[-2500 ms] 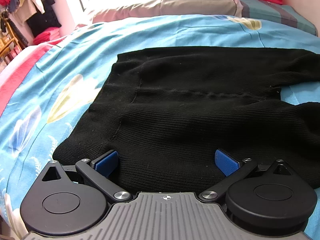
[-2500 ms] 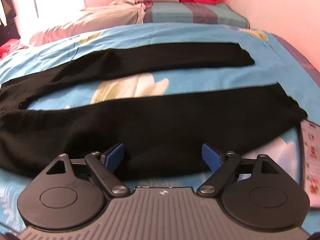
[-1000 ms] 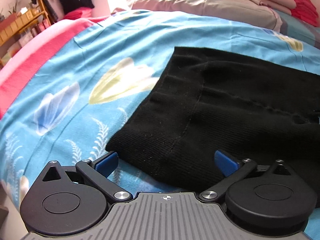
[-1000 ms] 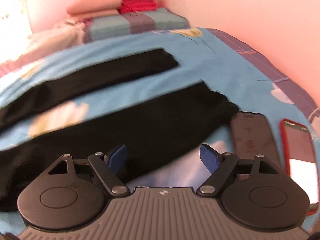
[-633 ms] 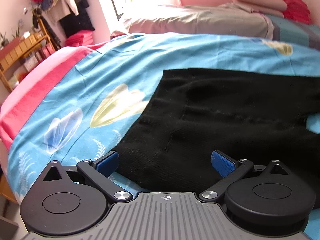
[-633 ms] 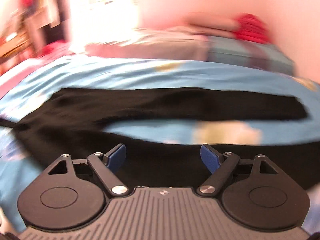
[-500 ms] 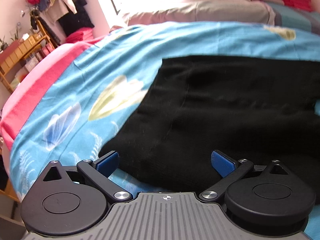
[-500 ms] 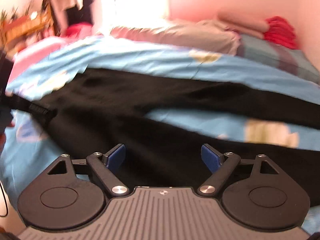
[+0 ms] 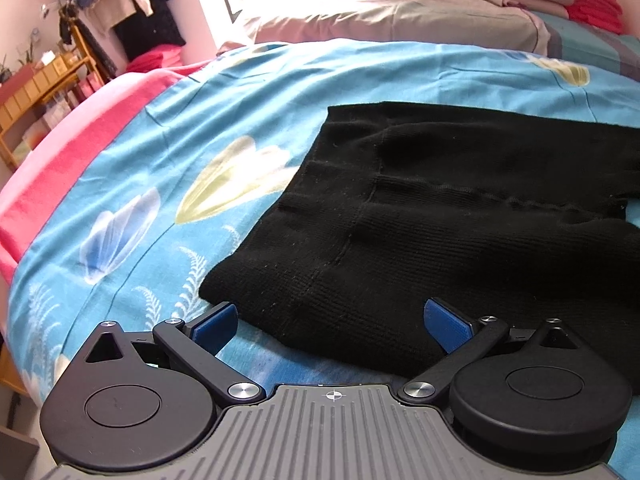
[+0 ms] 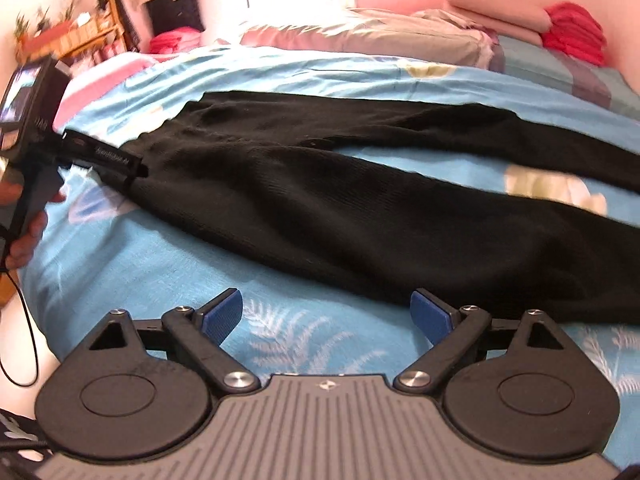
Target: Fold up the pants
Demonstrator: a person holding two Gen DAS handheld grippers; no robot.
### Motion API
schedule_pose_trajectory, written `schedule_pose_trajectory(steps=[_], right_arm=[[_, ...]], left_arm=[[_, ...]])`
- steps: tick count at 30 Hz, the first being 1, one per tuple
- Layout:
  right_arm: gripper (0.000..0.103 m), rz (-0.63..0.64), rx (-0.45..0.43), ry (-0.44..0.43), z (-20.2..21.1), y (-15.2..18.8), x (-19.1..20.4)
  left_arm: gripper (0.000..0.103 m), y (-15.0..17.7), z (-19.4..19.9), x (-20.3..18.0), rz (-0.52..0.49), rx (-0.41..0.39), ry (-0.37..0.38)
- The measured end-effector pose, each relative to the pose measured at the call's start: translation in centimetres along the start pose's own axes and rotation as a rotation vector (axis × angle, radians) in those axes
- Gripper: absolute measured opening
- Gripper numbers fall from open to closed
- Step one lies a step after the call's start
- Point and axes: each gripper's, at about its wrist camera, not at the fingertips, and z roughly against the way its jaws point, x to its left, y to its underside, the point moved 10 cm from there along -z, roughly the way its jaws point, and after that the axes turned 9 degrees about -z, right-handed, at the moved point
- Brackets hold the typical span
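Note:
Black knit pants (image 9: 460, 208) lie flat on a blue flowered bedsheet (image 9: 168, 168), waistband to the left and the two legs spread apart to the right (image 10: 360, 208). My left gripper (image 9: 332, 322) is open, low at the near corner of the waistband, its blue pads on either side of the hem. In the right wrist view the left gripper (image 10: 120, 162) shows at the waistband's near corner. My right gripper (image 10: 326, 312) is open and empty over the sheet, just in front of the near leg's edge.
Pillows and folded red and pink clothes (image 9: 588, 0) lie at the far end of the bed. A pink blanket (image 9: 60, 148) edges the bed's left side. A wooden shelf and hanging clothes (image 9: 48, 76) stand beyond it.
The right gripper has swung from the leg cuffs and the phones to the left, toward the waist. The left gripper has drawn back a little from the waistband corner. Both stay open.

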Motion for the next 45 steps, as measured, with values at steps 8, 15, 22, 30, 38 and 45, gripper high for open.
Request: schedule_pose_trajectory(steps=[8,15,22,30,38,45], right_arm=[[0.093,-0.212,-0.087,0.111,3.3,-0.8,-8.4],[0.067,-0.542,-0.190,0.197,6.4,-0.5,-17.4],[0.052,-0.816,-0.237,0.236,7.7,0.0,-24.8],[0.055,-0.887,-0.296,0.245,6.4,-1.7,-28.6],[0.008,-0.791,-0.304,0.275,6.5,-4.0,-29.2],[0.007,-0.715,-0.329,0.223,5.5,-13.9,-30.2]], left_arm=[[0.103,1.7,4.8,0.5,0.111,-0.025,0.249],[0.103,3.0,3.7,-3.0,0.302,0.129,0.652],[0.103,0.8,1.4,-3.6,0.402,0.078,0.650],[0.103,-0.3,1.0,-3.0,0.435,-0.002,0.615],[0.094,-2.4,0.3,-0.9,0.459,-0.059,0.582],[0.092,-10.7,-0.7,-0.1,0.432,-0.153,0.652]])
